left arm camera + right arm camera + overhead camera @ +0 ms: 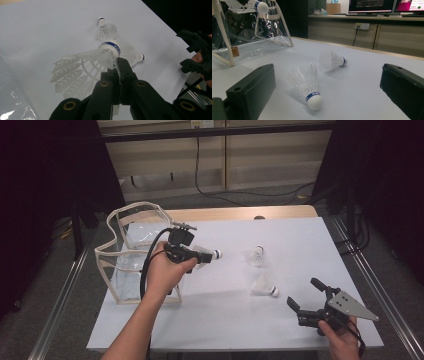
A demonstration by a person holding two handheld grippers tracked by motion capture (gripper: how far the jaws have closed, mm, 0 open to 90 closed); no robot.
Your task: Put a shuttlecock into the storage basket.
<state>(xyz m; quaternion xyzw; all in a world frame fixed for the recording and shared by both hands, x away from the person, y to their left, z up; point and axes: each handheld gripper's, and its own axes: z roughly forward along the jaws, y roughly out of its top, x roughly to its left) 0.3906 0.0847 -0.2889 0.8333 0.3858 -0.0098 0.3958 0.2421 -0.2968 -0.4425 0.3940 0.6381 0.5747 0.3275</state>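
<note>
Nearest the high view's lens, 1 forearm rises from the bottom edge to the left hand (161,272), which carries the left gripper (200,254) just beside the clear bag (116,251) at the left of the white table (225,315). Its jaws are pressed together on the feather skirt of 1 held shuttlecock (105,53), lifted off the surface, cork end pointing away from the bag. To the right, 2 loose shuttlecocks lie on the table: the far shuttlecock (255,256) and, closer to the person, the near shuttlecock (265,287), well apart from the bag. At the far right, the right hand (342,337) holds the right gripper (304,294) with jaws spread wide, nothing between them, aimed toward the near shuttlecock (308,85)
</note>
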